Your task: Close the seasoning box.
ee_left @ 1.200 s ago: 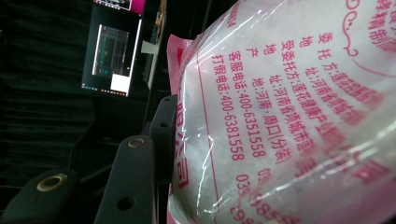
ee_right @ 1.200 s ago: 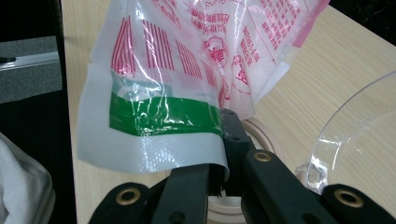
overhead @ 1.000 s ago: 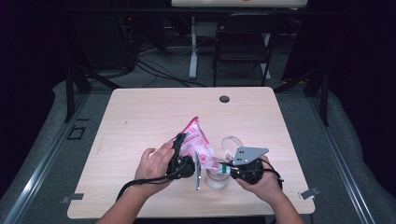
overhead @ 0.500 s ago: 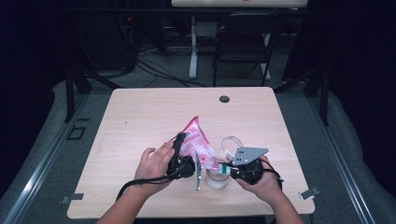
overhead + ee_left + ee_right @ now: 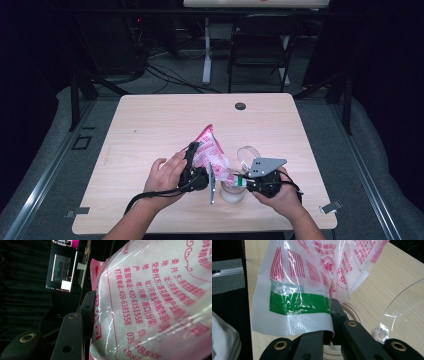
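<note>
A clear plastic bag [image 5: 209, 149] with pink print and white grains hangs tilted over a small round jar [image 5: 233, 194] near the table's front edge. My left gripper [image 5: 194, 162] is shut on the bag's full body; one black finger [image 5: 75, 332] presses against the bag's side [image 5: 155, 302], and the other finger is hidden behind it. My right gripper [image 5: 331, 336] is shut on the bag's lower edge [image 5: 294, 322], just under its green band, right above the jar's pale rim [image 5: 352, 312].
A clear curved lid [image 5: 246, 152] lies on the wooden table [image 5: 150, 125] just behind the right hand, and shows as the clear lid [image 5: 404, 310] at the right. A dark round grommet [image 5: 240, 106] sits near the far edge. A chair and cables stand beyond the table.
</note>
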`<control>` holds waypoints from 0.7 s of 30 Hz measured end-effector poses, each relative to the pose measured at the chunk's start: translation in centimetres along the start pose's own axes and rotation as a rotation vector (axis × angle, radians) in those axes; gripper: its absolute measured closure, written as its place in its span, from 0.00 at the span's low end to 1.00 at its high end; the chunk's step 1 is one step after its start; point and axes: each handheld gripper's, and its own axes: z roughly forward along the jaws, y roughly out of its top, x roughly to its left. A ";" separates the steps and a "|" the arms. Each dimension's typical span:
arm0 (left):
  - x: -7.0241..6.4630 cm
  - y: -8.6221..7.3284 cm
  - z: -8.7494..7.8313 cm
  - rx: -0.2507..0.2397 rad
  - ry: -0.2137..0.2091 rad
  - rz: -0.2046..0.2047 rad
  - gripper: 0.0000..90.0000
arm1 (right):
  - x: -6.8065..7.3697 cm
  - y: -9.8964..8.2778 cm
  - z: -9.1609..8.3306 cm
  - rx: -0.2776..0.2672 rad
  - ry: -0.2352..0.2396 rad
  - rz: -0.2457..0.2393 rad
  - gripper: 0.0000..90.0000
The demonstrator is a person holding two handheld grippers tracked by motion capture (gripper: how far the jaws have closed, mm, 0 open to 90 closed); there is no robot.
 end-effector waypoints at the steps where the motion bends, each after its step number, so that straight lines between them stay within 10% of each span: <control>1: 0.0 0.0 0.0 0.000 0.000 0.000 0.66 | 0.0 0.0 0.0 0.000 0.000 0.000 1.00; 21: 0.0 0.0 0.0 0.001 0.002 0.000 0.66 | 0.0 0.0 0.0 0.004 -0.003 -0.001 1.00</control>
